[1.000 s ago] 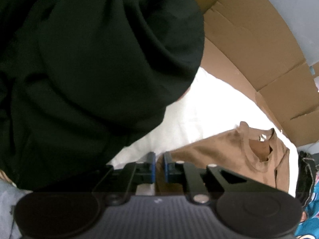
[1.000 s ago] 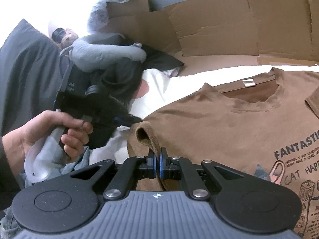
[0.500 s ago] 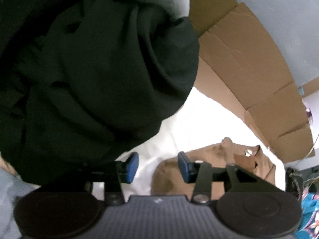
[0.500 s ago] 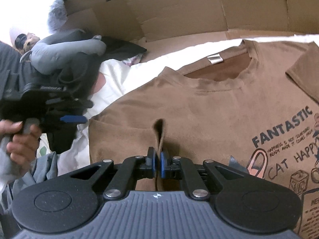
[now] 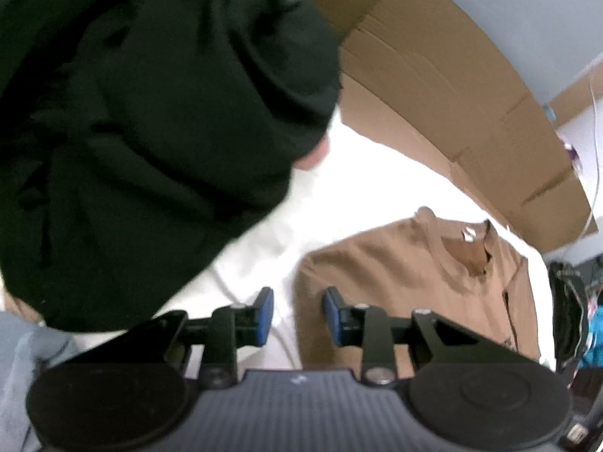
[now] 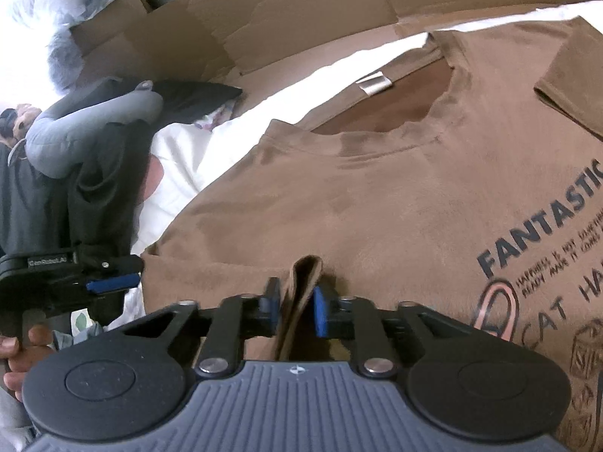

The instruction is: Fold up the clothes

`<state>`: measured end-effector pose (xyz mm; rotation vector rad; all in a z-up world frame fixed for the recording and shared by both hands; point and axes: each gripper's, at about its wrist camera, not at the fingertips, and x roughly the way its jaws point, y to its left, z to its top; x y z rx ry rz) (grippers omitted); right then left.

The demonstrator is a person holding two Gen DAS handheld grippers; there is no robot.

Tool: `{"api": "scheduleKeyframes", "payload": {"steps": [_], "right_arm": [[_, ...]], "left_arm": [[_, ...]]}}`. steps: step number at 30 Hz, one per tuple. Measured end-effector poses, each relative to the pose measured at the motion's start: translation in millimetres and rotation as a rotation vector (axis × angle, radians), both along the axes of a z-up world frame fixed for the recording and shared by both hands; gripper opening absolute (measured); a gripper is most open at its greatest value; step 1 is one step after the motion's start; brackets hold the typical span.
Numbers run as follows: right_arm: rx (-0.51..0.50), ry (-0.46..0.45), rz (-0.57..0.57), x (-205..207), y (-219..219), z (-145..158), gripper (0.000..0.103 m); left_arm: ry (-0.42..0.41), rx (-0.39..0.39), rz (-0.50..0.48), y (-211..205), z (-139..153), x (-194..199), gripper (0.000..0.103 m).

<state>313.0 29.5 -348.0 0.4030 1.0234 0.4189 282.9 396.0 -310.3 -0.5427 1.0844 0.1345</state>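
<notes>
Soft, light brown T-shirt (image 6: 377,188): right tool (image 6: 296,305) is clamped on its near sleeve fold; left tool (image 5: 296,310) is closing, empty.

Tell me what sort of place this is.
Probably a bedroom at home: a brown T-shirt lies spread on a white bedsheet, with flattened cardboard behind it and a rumpled pile of dark clothes alongside.

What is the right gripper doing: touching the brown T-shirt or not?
Touching. The right wrist view shows the right gripper with a raised fold of the brown T-shirt pinched between its blue pads.
</notes>
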Motion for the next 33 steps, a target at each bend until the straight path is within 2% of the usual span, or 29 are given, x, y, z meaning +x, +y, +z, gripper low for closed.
{"api": "scheduleKeyframes", "payload": {"steps": [5, 10, 15, 21, 23, 27, 31, 33], "right_arm": [[0.008, -0.062, -0.039, -4, -8, 9, 0.002], [0.004, -0.069, -0.070, -3, -12, 5, 0.002], [0.006, -0.076, -0.069, 2, -11, 5, 0.002], [0.030, 0.018, -0.103, 5, -15, -8, 0.006], [0.046, 0.036, -0.110, 1, -18, -11, 0.011], [0.081, 0.067, -0.130, -11, -27, -12, 0.013], [0.130, 0.086, -0.171, -28, -40, -7, 0.033], [0.140, 0.090, -0.180, -39, -46, -4, 0.034]], "left_arm": [[-0.004, 0.013, 0.002, -3, 3, -2, 0.031], [-0.018, 0.020, -0.024, 1, 10, -6, 0.031], [0.002, 0.047, -0.049, -1, 3, 1, 0.031], [0.001, 0.044, 0.015, 16, -11, 7, 0.031], [0.005, 0.054, 0.024, 15, -12, 9, 0.031], [0.019, 0.060, 0.048, 17, -11, 13, 0.031], [0.032, 0.040, 0.100, 23, -7, 12, 0.031], [0.035, 0.066, 0.103, 20, -2, 9, 0.031]]}}
